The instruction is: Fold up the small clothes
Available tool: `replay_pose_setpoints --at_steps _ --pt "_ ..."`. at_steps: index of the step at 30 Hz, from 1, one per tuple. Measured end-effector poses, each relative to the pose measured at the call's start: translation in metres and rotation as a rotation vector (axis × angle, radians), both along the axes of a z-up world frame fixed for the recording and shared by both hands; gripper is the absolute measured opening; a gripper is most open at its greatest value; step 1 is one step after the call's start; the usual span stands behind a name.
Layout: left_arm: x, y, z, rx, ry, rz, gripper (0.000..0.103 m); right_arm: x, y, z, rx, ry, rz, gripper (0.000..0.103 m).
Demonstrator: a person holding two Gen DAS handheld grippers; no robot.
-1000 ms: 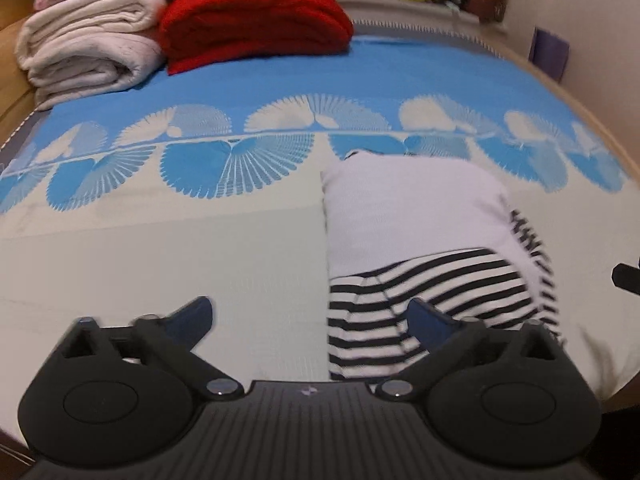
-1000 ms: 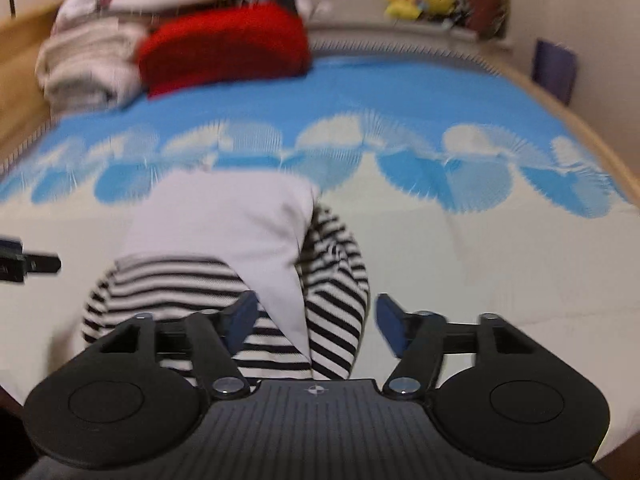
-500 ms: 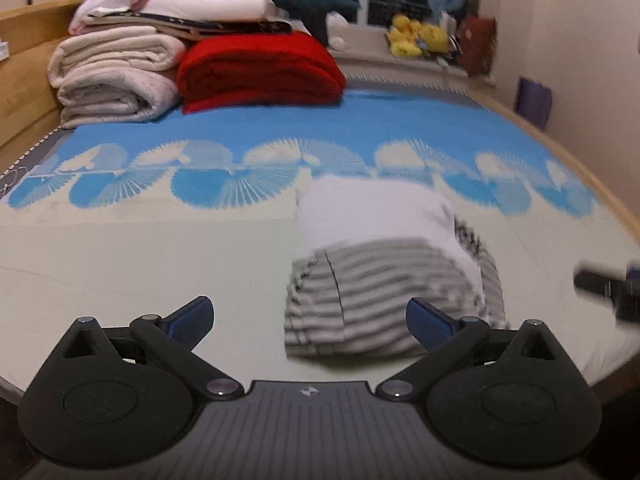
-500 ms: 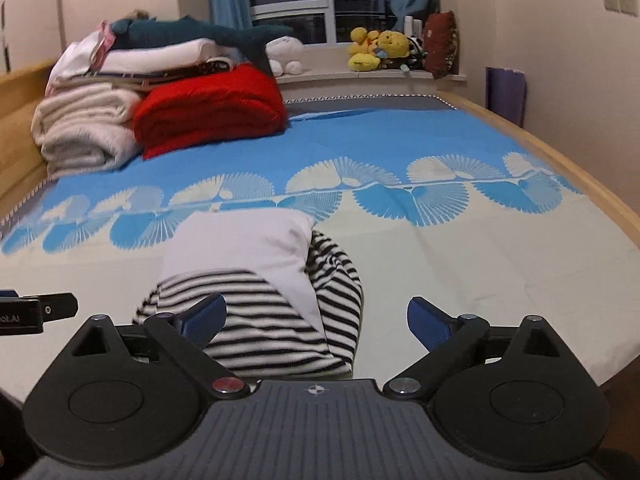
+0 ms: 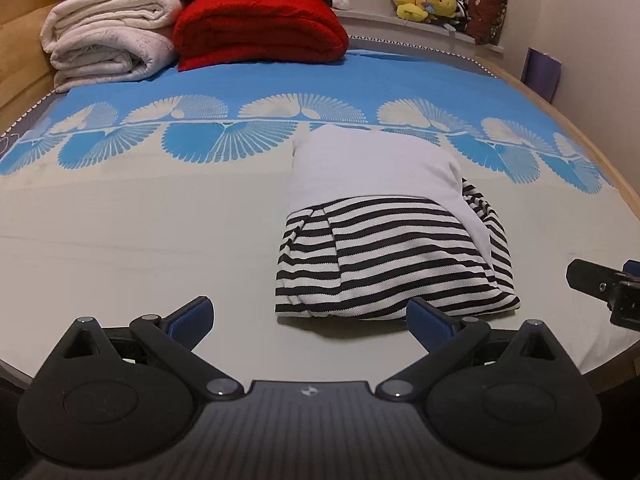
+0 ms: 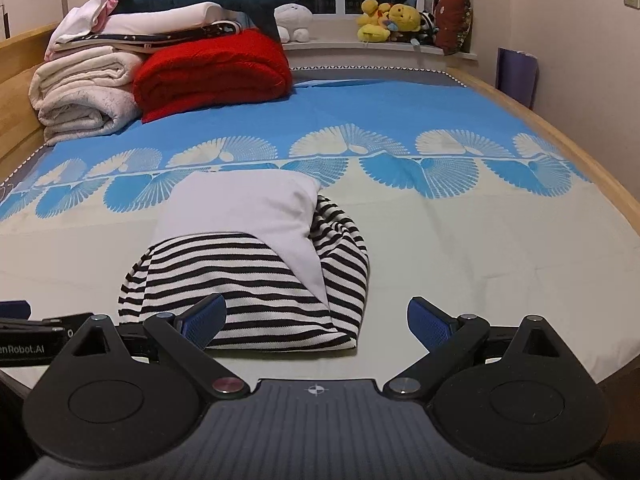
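A small folded garment (image 5: 384,240), black-and-white striped below with a plain white part on top, lies on the bed near its front edge. It also shows in the right wrist view (image 6: 256,264). My left gripper (image 5: 310,316) is open and empty, held just in front of the garment's near left edge. My right gripper (image 6: 316,318) is open and empty, in front of the garment's near right corner. The right gripper's tip shows at the right edge of the left wrist view (image 5: 608,288). The left gripper's body shows at the left edge of the right wrist view (image 6: 36,336).
The bed has a blue and cream sheet (image 6: 440,216) with a fan pattern and a wooden frame (image 6: 560,140). Folded white blankets (image 6: 84,92) and a red blanket (image 6: 212,68) are stacked at the far left. Plush toys (image 6: 388,16) sit on the windowsill.
Both grippers have pulled back from the garment toward the bed's front edge and risen a little. The folded garment stays in place.
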State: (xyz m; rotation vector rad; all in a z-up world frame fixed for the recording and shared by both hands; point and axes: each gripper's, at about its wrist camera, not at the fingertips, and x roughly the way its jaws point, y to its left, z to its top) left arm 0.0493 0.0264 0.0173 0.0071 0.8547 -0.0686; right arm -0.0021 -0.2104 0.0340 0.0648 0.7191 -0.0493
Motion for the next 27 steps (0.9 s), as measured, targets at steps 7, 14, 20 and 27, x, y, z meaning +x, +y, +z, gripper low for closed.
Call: replay_pose_setpoints --at_steps 7,14,20,27 --pt "-0.0019 0.0006 0.0001 0.000 -0.001 0.002 0.102 -0.0014 0.0040 -0.0007 -0.009 0.000 0.011 0.097" --pt "-0.0021 0.0018 0.0004 0.001 -0.004 0.001 0.103 -0.0027 0.0064 0.0001 -0.014 -0.002 0.014 0.097" --pt "-0.0020 0.0012 0.0004 0.003 -0.004 -0.004 0.103 -0.0026 0.0070 0.0001 -0.014 -0.001 0.015 0.097" --pt "-0.0021 -0.0006 0.0002 0.003 -0.005 -0.007 0.103 -0.0036 0.0056 0.0008 -0.014 0.002 0.029 0.097"
